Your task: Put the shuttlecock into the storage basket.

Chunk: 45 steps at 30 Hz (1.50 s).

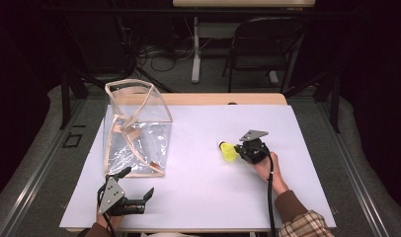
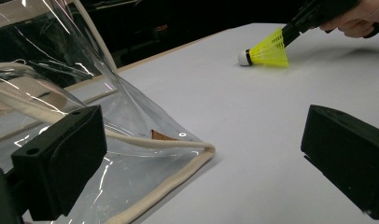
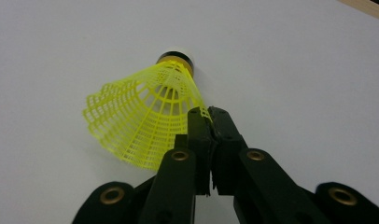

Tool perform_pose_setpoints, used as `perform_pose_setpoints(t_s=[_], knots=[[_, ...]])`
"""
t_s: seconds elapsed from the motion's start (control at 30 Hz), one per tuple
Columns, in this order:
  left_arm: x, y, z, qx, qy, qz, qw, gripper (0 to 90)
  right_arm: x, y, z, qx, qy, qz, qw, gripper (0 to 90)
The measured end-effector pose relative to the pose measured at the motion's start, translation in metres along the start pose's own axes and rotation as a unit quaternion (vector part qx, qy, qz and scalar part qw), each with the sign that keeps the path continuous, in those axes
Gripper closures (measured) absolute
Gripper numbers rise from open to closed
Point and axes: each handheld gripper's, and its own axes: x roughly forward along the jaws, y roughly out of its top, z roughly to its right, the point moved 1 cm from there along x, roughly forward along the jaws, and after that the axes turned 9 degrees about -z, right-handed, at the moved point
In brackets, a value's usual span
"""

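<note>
Shuttlecock (image 1: 229, 151), yellow-skirted with a white cork, lies on the white worktop (image 1: 198, 187) right of centre, its skirt edge pinched by the right gripper (image 3: 209, 114). Well to the left stands a clear plastic bag (image 1: 137, 131); the left gripper (image 1: 137, 190) rests spread just before it.
</note>
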Motion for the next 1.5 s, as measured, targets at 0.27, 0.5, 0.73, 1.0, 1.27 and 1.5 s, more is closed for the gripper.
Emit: perform_pose_setpoints(t_s=[0.27, 0.5, 0.73, 1.0, 1.27, 1.5], knots=[[0.0, 0.0, 0.0, 0.0, 0.0, 0.001, 1.0, 0.1, -0.006, 0.002, -0.003, 0.004, 0.003, 0.012, 0.9999, 90.0], [-0.001, 0.0, 0.0, -0.001, -0.001, 0.001, 1.0, 0.1, -0.012, 0.004, -0.003, 0.006, 0.0, 0.016, 0.9998, 90.0], [-0.001, 0.001, 0.0, 0.0, -0.002, 0.001, 1.0, 0.1, -0.018, 0.004, 0.002, 0.017, 0.0, 0.02, 0.9997, 90.0], [-0.001, 0.001, 0.0, -0.002, -0.002, 0.003, 1.0, 0.1, -0.026, 0.007, 0.003, 0.022, -0.001, 0.023, 0.9995, 90.0], [-0.001, 0.001, -0.001, -0.003, -0.002, 0.006, 1.0, 0.1, -0.03, 0.008, 0.007, 0.029, -0.002, 0.016, 0.9995, 90.0], [-0.001, 0.0, -0.001, -0.004, -0.001, 0.006, 1.0, 0.1, -0.037, 0.016, 0.008, 0.03, 0.0, 0.02, 0.9994, 90.0]])
